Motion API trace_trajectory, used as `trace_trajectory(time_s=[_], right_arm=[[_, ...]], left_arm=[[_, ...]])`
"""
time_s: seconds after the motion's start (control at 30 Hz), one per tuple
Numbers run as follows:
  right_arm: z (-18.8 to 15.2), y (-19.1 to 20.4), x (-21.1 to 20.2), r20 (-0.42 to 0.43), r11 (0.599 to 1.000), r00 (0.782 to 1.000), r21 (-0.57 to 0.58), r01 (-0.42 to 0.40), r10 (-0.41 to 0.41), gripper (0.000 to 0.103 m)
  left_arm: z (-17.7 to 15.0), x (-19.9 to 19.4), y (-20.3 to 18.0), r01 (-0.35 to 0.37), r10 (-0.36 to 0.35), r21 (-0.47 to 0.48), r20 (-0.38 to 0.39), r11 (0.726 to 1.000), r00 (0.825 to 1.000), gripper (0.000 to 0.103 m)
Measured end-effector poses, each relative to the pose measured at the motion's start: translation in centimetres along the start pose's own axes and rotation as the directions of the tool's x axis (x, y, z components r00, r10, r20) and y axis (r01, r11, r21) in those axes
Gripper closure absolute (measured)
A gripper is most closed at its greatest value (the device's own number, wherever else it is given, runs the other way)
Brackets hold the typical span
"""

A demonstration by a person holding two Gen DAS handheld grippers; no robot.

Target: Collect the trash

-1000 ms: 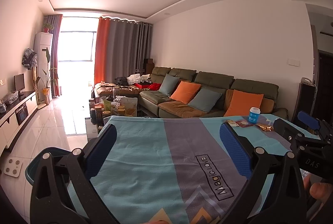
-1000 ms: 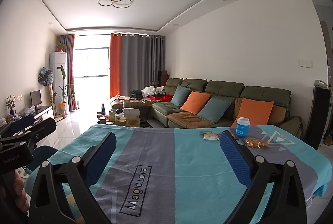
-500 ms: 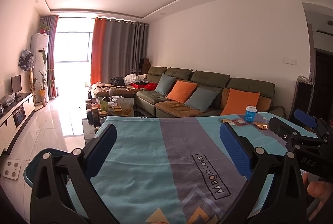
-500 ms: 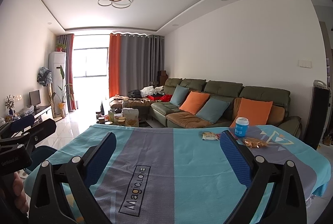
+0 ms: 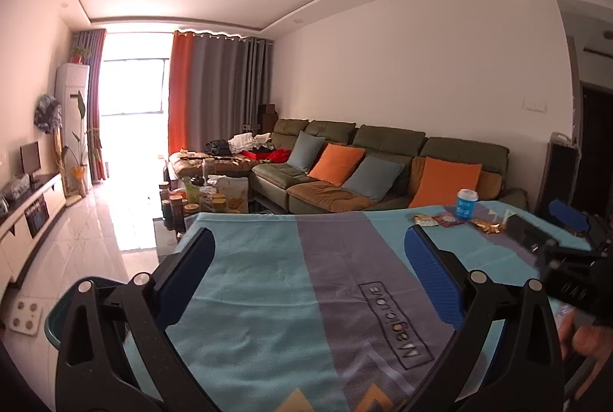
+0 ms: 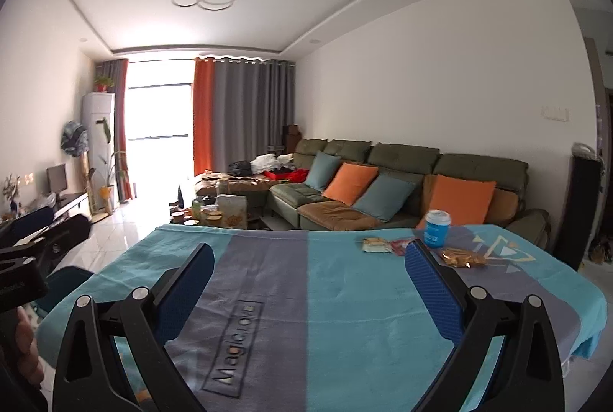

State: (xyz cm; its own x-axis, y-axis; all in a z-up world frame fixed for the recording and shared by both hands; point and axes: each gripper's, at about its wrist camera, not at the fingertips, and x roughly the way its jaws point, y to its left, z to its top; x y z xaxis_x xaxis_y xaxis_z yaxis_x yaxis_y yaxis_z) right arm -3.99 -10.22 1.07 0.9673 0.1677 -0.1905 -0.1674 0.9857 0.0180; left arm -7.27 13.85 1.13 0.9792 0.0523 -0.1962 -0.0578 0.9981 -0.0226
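At the lower left of the left wrist view a dark green bin (image 5: 57, 312) sits on the floor just beside the table's edge, likely where the trash should end up. Across the bottom of that view the left gripper (image 5: 310, 259) hangs over the blue and grey tablecloth (image 5: 268, 297) with its jaws spread wide and nothing between them. In the right wrist view the right gripper (image 6: 306, 278) is likewise wide and empty above the cloth. Moving right, the trash lies together in the right-centre of that view: a pale wrapper (image 6: 375, 244), a red wrapper (image 6: 400, 246) touching it, a blue cup (image 6: 436, 228) just behind, and a crinkled gold wrapper (image 6: 461, 257) furthest right. Nothing is collected yet. The right gripper is nearer, so it should go forward and down, taking one piece at a time; flat wrappers want a low, shallow pinch at an edge without bunching the cloth, while the cup wants a light squeeze around its middle.
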Motion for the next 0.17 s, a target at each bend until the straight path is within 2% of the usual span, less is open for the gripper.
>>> trace_trajectory(time_s=[0.17], right_arm=[[1.1,-5.1,4.0,-0.066,0.997,0.995,-0.011,0.074,-0.074,0.007]], left_arm=[[1.3,3.9,1.0,0.02,-0.02,0.011,-0.055,1.0,0.998,0.005]])
